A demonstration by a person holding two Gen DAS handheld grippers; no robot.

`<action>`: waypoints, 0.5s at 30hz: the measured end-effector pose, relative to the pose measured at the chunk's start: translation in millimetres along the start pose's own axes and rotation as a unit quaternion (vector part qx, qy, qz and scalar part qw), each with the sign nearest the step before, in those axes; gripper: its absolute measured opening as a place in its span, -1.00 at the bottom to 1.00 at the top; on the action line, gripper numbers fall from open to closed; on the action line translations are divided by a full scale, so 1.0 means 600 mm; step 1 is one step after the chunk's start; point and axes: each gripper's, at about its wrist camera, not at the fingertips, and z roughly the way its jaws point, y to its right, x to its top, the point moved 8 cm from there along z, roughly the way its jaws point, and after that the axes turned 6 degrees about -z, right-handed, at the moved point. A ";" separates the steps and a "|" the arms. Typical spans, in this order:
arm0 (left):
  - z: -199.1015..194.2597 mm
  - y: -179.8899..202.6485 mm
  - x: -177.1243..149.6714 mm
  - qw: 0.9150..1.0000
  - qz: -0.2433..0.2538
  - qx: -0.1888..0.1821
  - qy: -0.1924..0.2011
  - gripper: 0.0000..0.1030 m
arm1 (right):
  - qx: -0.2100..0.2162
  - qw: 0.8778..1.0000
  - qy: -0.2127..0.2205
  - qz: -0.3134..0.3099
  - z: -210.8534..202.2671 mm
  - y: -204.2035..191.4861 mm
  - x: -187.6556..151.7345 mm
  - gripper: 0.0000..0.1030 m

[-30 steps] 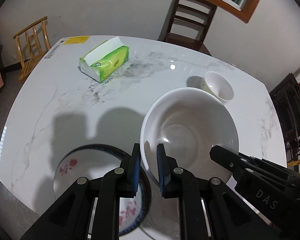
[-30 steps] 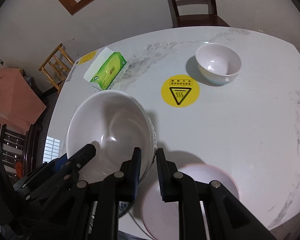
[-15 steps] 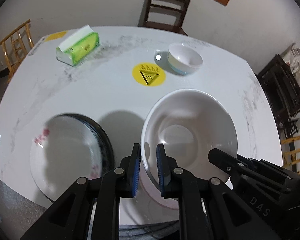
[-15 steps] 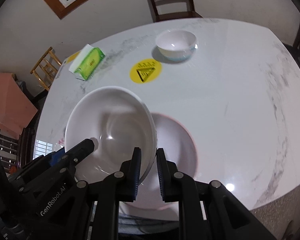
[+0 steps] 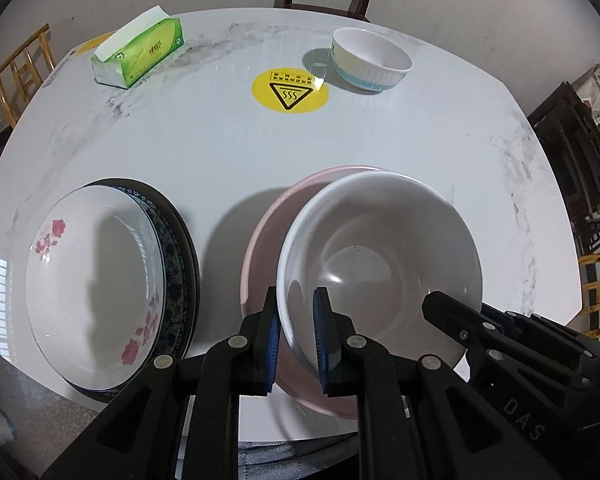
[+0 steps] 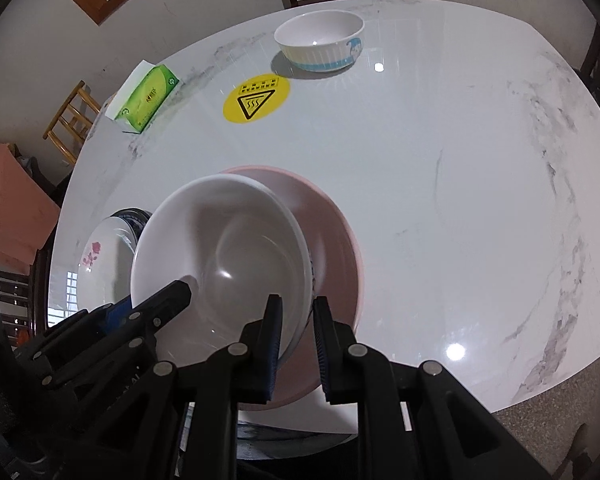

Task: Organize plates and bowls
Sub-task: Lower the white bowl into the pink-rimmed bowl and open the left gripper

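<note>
On the left of the marble table [image 5: 380, 136] lies the flowered plate [image 5: 96, 280] on a dark-rimmed plate [image 5: 180, 256], with a green tissue box [image 5: 140, 56] far behind it. In the middle, the left gripper [image 5: 296, 336] and the right gripper [image 6: 296, 340] each pinch narrowly a rim of the big white bowl [image 5: 380, 256], which hangs over the pink bowl [image 6: 336, 240] near the table's front edge. Further back, a yellow warning sticker [image 5: 290, 90] and a small white bowl [image 5: 370, 60] stand well apart, on the right.

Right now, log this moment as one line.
left claw: shut on white bowl rim | right claw: shut on opposite rim | bowl: over pink bowl
</note>
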 end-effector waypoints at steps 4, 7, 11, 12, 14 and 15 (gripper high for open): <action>0.009 0.002 -0.001 1.000 0.001 0.003 -0.005 -0.75 | -0.004 1.000 -0.004 -0.002 0.004 0.000 0.001 -0.64; 0.013 0.004 0.000 1.000 0.001 0.003 -0.009 -0.75 | -0.012 1.000 -0.002 -0.009 0.005 -0.002 0.003 -0.64; 0.017 0.004 -0.002 1.000 0.003 0.002 -0.015 -0.75 | -0.011 1.000 -0.002 -0.005 0.005 0.000 0.005 -0.64; 0.018 0.004 -0.002 1.000 0.002 0.002 -0.016 -0.75 | -0.011 1.000 -0.003 -0.004 0.005 0.000 0.005 -0.64; 0.020 0.004 -0.002 1.000 0.002 0.002 -0.019 -0.75 | -0.013 1.000 -0.002 -0.007 0.005 0.000 0.006 -0.63; 0.021 0.004 -0.001 1.000 0.001 0.003 -0.019 -0.75 | -0.014 1.000 -0.001 -0.007 0.005 0.000 0.006 -0.63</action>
